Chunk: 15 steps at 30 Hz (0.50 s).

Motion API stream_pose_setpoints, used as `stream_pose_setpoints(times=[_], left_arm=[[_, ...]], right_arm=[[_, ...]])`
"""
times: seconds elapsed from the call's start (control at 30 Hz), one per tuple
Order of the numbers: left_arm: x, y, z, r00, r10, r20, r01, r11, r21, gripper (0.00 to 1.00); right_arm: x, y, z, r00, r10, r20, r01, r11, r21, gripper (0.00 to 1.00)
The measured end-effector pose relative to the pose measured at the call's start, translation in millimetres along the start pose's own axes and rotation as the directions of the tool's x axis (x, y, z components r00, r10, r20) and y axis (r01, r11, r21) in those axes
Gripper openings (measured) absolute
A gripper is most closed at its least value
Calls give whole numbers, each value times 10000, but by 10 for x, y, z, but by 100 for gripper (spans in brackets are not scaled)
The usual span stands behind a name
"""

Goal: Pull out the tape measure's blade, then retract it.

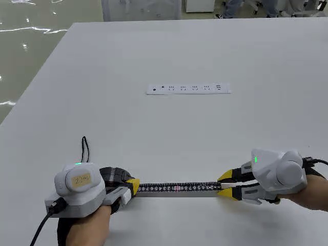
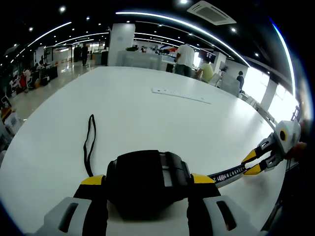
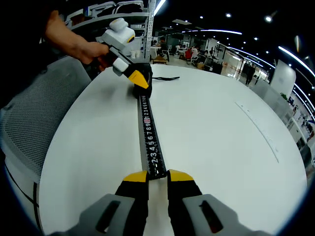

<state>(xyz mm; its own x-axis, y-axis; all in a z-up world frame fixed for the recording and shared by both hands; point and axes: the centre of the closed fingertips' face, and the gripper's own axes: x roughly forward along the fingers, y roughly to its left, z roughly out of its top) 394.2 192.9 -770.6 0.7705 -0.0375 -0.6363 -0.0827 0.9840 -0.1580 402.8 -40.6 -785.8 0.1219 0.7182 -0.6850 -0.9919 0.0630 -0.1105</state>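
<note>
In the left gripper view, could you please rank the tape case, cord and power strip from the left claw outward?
1. Black tape measure case, in the left claw.
2. Thin black cord loop, left.
3. Flat white power strip, far ahead.

White power strip (image 1: 188,88) — on white table (image 1: 246,56)
</note>
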Motion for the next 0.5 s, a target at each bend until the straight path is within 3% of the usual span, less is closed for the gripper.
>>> stream_pose_setpoints(times=[0.5], left_arm=[[-2, 3, 1, 9999, -96, -70, 96, 9999, -72, 62]], right_arm=[[195, 40, 198, 9996, 176, 226, -178, 9998, 55, 13]])
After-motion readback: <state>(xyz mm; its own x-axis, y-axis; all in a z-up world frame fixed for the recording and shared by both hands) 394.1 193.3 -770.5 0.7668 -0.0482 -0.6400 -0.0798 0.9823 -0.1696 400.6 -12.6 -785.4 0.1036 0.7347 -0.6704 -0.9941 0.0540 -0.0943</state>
